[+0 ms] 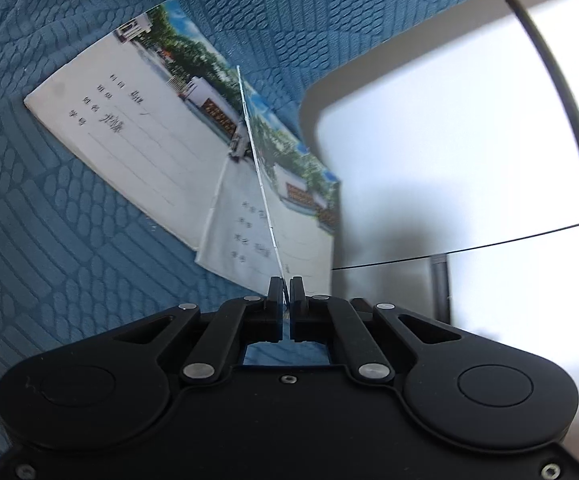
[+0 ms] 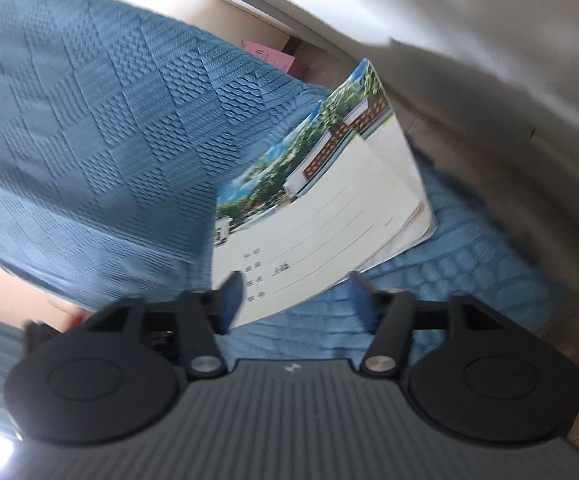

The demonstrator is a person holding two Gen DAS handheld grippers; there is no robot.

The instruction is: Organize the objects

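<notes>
Item: thin notebook (image 1: 263, 184), seen edge-on at frame centre, pinched by the closed left gripper (image 1: 286, 292) above the blue textured cloth (image 1: 49, 240). Two more notebooks (image 1: 129, 128) lie flat behind it.

Handling: light, floppy, creasable; grip near the spine.

Right gripper (image 2: 295, 300): wide apart, empty, near the stack.

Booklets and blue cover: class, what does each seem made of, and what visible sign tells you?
Booklets: paper, smooth printed covers; thin edges, ruled lines, handwriting. Blue cover: apparently woven or knitted fabric, matte; raised ribbed pattern, soft drape over the edge.
</notes>
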